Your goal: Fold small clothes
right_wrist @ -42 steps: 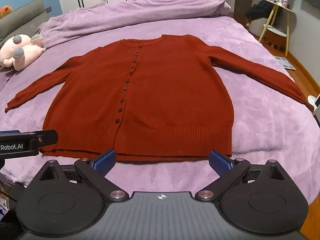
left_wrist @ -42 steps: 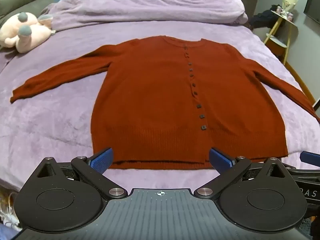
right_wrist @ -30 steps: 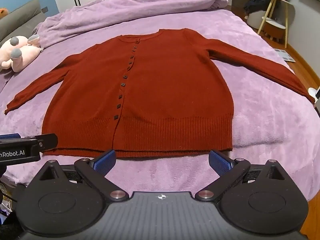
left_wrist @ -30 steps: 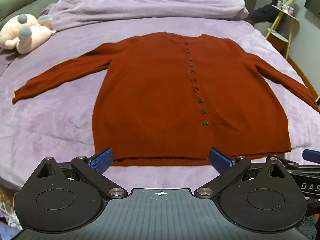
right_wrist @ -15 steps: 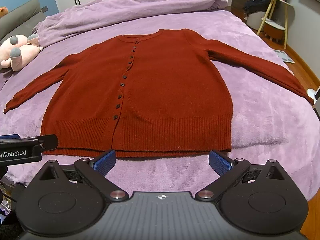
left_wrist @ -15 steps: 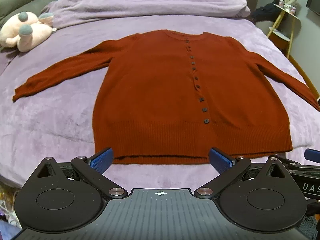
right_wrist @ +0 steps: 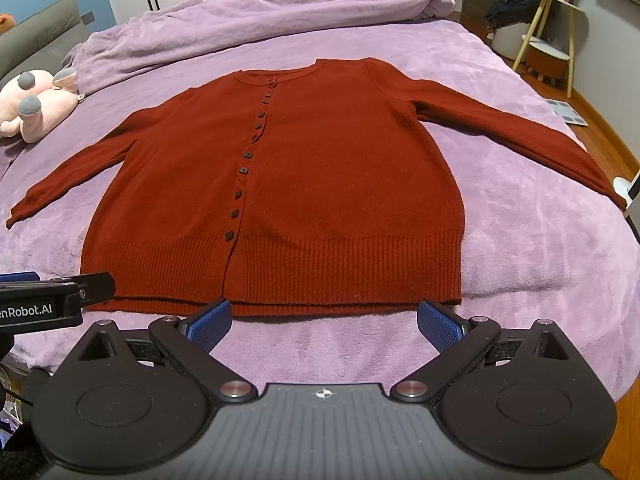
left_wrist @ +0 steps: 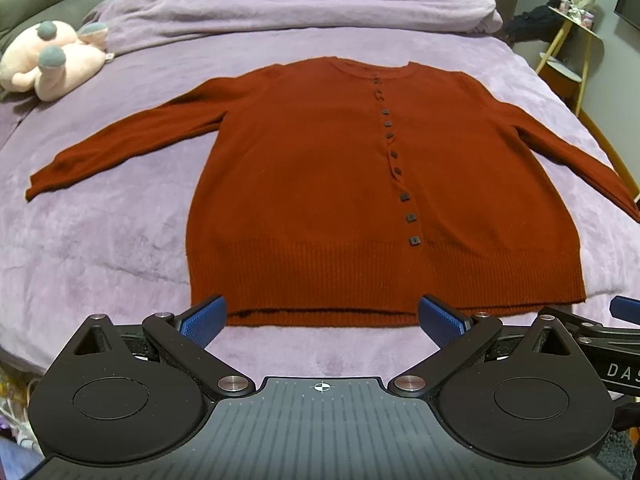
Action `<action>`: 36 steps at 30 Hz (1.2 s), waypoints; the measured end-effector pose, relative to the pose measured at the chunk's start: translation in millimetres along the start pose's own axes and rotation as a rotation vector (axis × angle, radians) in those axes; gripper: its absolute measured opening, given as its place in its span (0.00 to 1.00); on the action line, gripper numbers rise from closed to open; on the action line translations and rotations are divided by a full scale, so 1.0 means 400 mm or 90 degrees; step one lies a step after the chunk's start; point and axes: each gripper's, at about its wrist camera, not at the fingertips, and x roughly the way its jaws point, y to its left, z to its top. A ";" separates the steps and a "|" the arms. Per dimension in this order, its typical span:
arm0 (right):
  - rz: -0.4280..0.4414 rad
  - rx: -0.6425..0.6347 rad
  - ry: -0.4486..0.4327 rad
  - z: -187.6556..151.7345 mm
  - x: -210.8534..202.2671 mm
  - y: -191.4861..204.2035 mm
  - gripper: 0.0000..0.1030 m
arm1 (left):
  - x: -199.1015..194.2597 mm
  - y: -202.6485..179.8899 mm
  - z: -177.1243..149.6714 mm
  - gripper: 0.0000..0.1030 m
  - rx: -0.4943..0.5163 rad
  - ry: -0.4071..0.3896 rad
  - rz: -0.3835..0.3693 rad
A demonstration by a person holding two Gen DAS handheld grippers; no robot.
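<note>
Nothing folded yet, by my read — cardigan (left_wrist: 360,200) lies flat and buttoned on the purple bed (left_wrist: 100,240), both sleeves spread out, hem toward me. All folds left to do. My left tongs (left_wrist: 320,318) are spread wide and empty, just short of the hem; right tongs (right_wrist: 324,318) likewise. Left view cuts off the right cuff at the frame edge — right view shows that sleeve (right_wrist: 520,136) whole, plus floor past the bed. Both show the plush toy (left_wrist: 48,64).
</note>
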 end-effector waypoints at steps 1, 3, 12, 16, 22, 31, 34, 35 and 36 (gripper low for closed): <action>0.000 0.000 0.000 0.001 -0.001 0.000 0.96 | 0.000 0.000 0.000 1.00 0.000 0.001 0.000; 0.000 -0.001 0.000 0.002 -0.001 0.001 0.96 | 0.000 0.001 0.000 1.00 -0.002 0.002 -0.002; -0.003 0.002 0.002 0.007 -0.001 0.002 0.96 | 0.004 0.003 0.004 1.00 -0.004 0.008 -0.004; -0.003 0.003 0.002 0.007 -0.001 0.001 0.96 | 0.007 0.002 0.005 1.00 -0.005 0.011 -0.002; -0.002 0.005 0.003 0.007 0.001 -0.002 0.96 | 0.010 0.001 0.006 1.00 -0.006 0.017 -0.002; 0.001 0.011 0.006 0.005 0.008 -0.009 0.96 | 0.017 0.001 0.009 1.00 -0.008 0.024 -0.003; 0.002 0.012 0.004 0.005 0.009 -0.009 0.96 | 0.017 0.000 0.010 1.00 -0.008 0.024 -0.003; 0.003 0.013 0.004 0.005 0.009 -0.009 0.96 | 0.017 0.000 0.010 1.00 -0.008 0.025 -0.003; 0.004 0.013 0.004 0.004 0.010 -0.010 0.96 | 0.018 0.000 0.010 1.00 -0.007 0.025 -0.002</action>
